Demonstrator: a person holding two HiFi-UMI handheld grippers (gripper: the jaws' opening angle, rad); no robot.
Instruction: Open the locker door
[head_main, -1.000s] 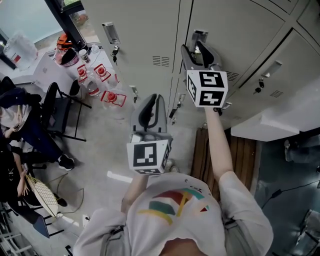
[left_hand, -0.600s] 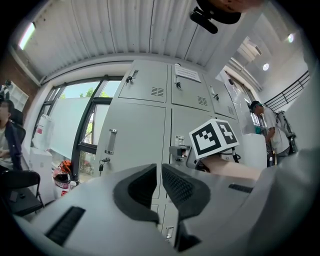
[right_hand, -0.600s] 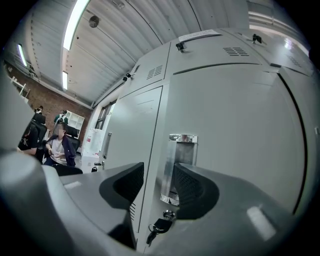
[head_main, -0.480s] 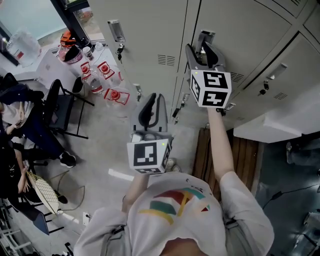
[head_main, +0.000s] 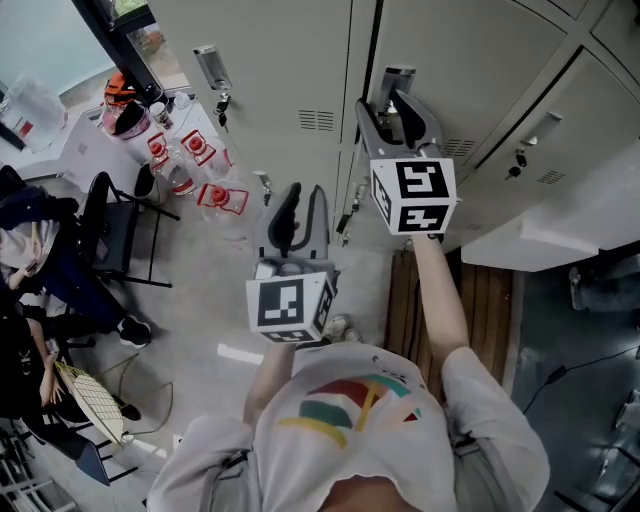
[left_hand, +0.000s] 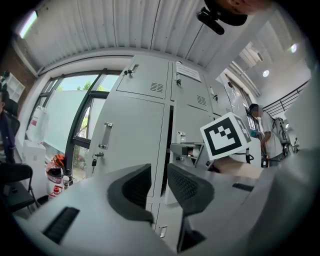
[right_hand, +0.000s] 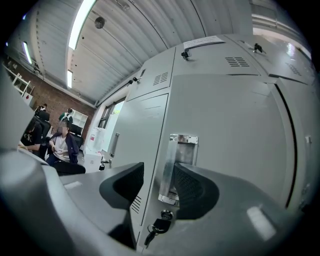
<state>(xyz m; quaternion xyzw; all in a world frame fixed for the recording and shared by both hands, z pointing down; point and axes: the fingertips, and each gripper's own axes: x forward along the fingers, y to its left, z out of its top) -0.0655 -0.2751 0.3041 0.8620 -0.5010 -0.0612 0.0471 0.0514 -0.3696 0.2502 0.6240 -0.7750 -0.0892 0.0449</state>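
The grey locker door (head_main: 470, 50) carries an upright metal handle (head_main: 396, 78) near its left edge, where a dark seam runs. My right gripper (head_main: 382, 100) is up against that handle. In the right gripper view the handle (right_hand: 176, 160) stands between the jaws of the right gripper (right_hand: 157, 185); a gap shows at the left pad, so it is open. A key (right_hand: 159, 227) hangs in the lock below. My left gripper (head_main: 302, 195) hovers lower and left, away from the lockers. The left gripper (left_hand: 159, 182) has just been opening its jaws, with nothing between them.
More lockers (head_main: 270, 60) with keys stand to the left. A wooden bench (head_main: 480, 300) and a white ledge (head_main: 540, 240) lie below right. A table with red-lidded bottles (head_main: 190, 165), a black chair (head_main: 110, 225) and seated people fill the left side.
The left gripper's jaws have parted from shut to a clear gap. The right gripper has stayed at the handle. The head view has shifted a little.
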